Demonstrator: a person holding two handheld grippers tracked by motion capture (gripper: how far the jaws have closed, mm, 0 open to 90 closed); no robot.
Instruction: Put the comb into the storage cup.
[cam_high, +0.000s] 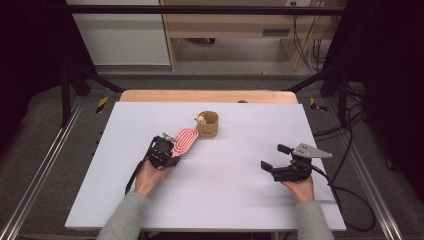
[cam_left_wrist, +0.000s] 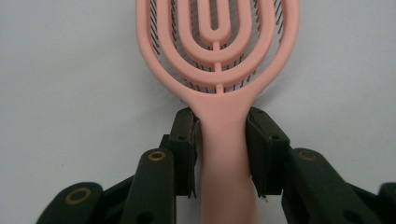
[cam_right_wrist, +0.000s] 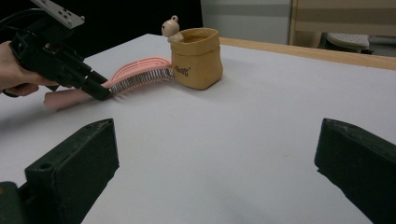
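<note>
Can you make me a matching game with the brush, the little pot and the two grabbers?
Things:
1. pink hairbrush
2. tan pot
3. left gripper
4. right gripper

States:
A. open, holding nothing
B. shut on the handle
C. standing upright, small figure on its rim
D. bristles facing down

Pairs: 1-D, 2-C, 3-B, 4-A

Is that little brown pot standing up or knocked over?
Upright: the brown pot stands on its base on the table, mouth upward, beside the pink brush.
</note>
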